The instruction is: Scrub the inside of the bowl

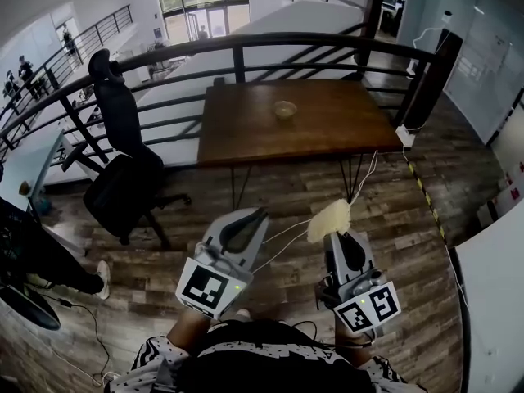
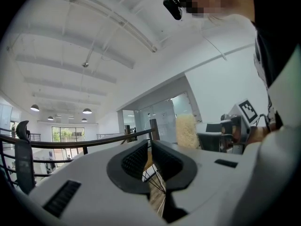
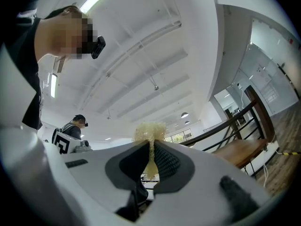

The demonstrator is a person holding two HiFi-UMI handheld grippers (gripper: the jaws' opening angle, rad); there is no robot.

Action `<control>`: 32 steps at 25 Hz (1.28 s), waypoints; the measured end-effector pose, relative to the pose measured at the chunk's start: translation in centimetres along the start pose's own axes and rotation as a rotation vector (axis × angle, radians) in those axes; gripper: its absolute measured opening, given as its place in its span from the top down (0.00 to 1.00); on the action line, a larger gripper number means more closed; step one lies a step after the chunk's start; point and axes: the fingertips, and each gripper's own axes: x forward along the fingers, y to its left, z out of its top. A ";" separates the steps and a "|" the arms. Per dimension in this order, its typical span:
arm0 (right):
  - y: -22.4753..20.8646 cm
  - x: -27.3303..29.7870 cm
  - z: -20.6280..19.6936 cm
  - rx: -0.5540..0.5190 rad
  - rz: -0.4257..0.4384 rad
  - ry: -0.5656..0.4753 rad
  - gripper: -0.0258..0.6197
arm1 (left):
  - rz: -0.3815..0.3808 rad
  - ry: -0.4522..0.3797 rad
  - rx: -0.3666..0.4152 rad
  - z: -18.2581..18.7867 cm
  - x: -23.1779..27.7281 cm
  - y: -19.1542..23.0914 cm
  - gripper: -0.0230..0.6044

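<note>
A small tan bowl [image 1: 285, 109] stands on the brown wooden table [image 1: 327, 129], far ahead of both grippers. My right gripper [image 1: 335, 236] is shut on a pale yellow scrub sponge [image 1: 329, 219], which sticks out past the jaws. In the right gripper view the sponge [image 3: 150, 132] is pinched between the dark pads of that gripper [image 3: 151, 147]. My left gripper [image 1: 248, 222] is held beside it, well short of the table. In the left gripper view its jaws [image 2: 149, 149] are shut with nothing between them, and the sponge [image 2: 186, 131] shows to the right.
A black office chair [image 1: 123, 178] stands left of the table. A dark metal railing [image 1: 246, 56] runs behind the table. White cables hang from a power strip [image 1: 405, 137] at the table's right end. A person's leg and shoe [image 1: 90, 278] are at the lower left.
</note>
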 end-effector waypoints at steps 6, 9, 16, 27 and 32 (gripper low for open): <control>-0.2 -0.7 -0.1 0.027 0.025 0.004 0.90 | 0.039 0.031 -0.018 0.0 -0.7 -0.7 0.94; -0.4 -0.9 -0.5 0.047 0.031 0.007 0.90 | 0.036 0.037 0.000 0.0 -0.6 -1.8 0.94; -1.3 -1.4 -1.4 0.041 -0.003 0.029 0.90 | 0.042 0.042 -0.023 -1.3 -0.2 -1.2 0.94; -5.5 3.2 0.1 -0.065 -0.092 0.000 0.90 | -0.058 -0.045 -0.040 -1.1 6.6 2.8 0.94; -7.0 5.9 0.2 -0.093 -0.119 0.004 0.90 | -0.091 -0.035 -0.052 -1.8 9.4 5.3 0.94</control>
